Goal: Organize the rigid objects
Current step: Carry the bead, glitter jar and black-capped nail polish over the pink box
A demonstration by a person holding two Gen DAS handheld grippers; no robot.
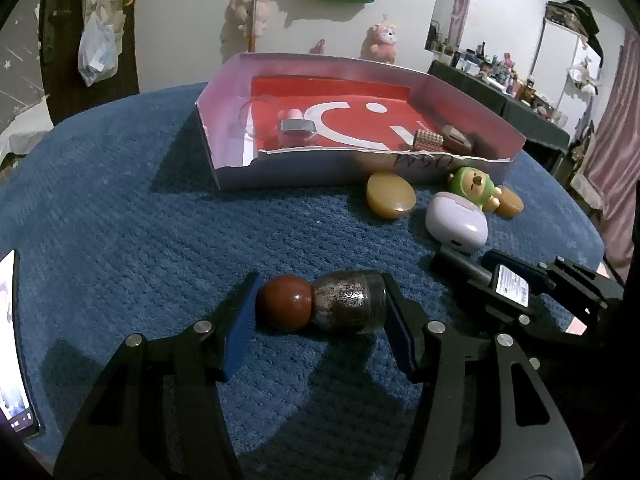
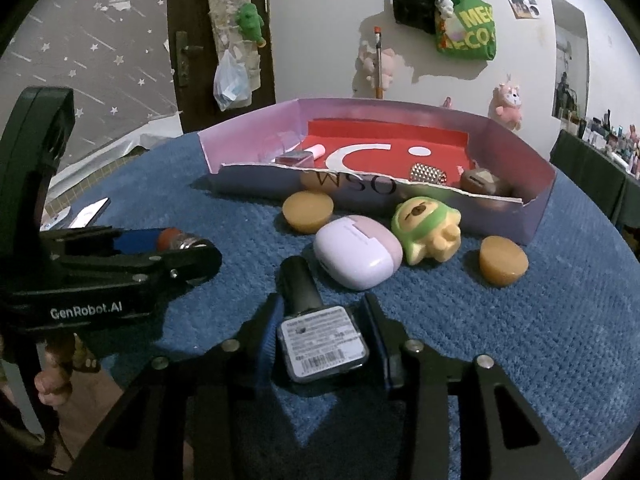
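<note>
Clamped between the blue pads of the left hand-held gripper: a small glitter bottle with a red-brown round cap, lying sideways, cap toward the left finger, base against the right finger. Clamped in the right hand-held gripper: a dark nail-polish bottle, label side up, black cap pointing forward, away from the camera. Whether either bottle is lifted off the blue table cannot be told.

Ahead of both grippers: open cardboard box with a red liner. Already inside: a small grey-capped bottle and a pale tube at the left end, a studded block and a brown item at the right end.

Remaining outside, between grippers and box: lilac case, green-hooded figurine touching the case, tan disc against the box front wall, second tan disc to the right of the figurine.

Judged progress: roughly half done. About four items boxed, two in hand and not yet deposited, four left on the table.
</note>
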